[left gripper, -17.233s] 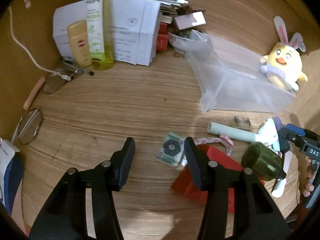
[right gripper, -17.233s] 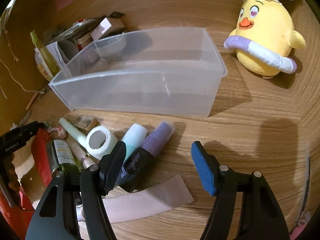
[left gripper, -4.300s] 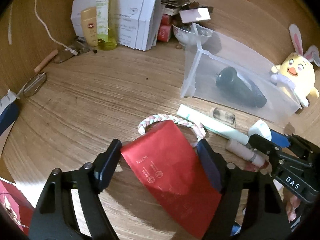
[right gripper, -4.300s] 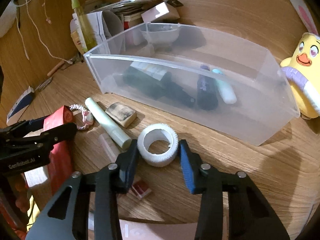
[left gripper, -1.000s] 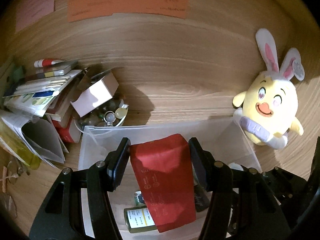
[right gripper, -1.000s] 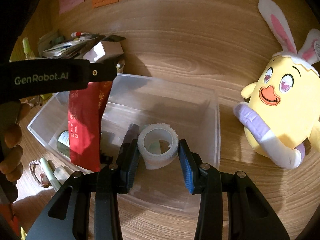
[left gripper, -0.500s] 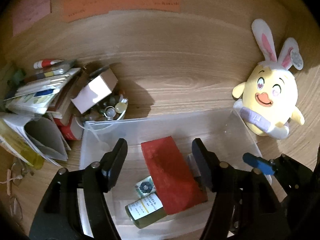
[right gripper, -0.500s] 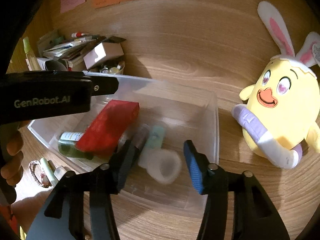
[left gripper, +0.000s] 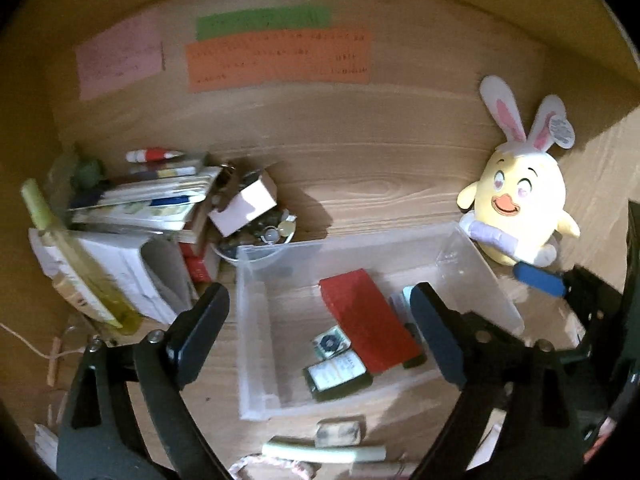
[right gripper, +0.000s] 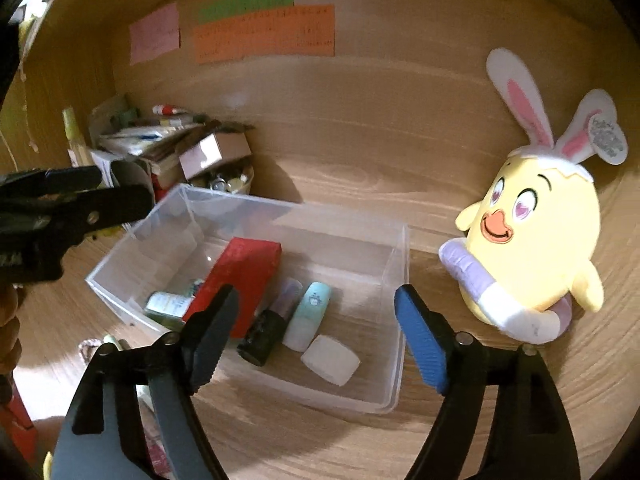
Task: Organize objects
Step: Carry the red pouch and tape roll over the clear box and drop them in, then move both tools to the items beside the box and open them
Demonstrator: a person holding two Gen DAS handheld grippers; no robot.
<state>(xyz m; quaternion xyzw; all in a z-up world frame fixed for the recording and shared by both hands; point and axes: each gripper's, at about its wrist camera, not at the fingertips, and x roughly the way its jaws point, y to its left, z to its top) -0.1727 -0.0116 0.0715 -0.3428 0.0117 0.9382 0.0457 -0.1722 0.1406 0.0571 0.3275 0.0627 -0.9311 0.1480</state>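
A clear plastic bin stands on the wooden bench and serves as the landmark. Inside it, a red packet leans across the left half, resting on a dark green bottle that lies at the bin's left near corner. Right of the packet lie a black tube with a lilac cap and a mint tube side by side, and a white tape roll lies just nearer, close to the bin's front wall. The left gripper hovers above the bin, its jaws opening wide with nothing gripped between them; the right gripper also hangs over the bin, jaws opening, the tape roll lying free below them. A yellow plush chick with rabbit ears sits just right of the bin. Behind the bin's left end is a stack of books and papers with a small white box over a bowl of trinkets. In front of the bin, on the bench, lie a pale green tube and a small block.
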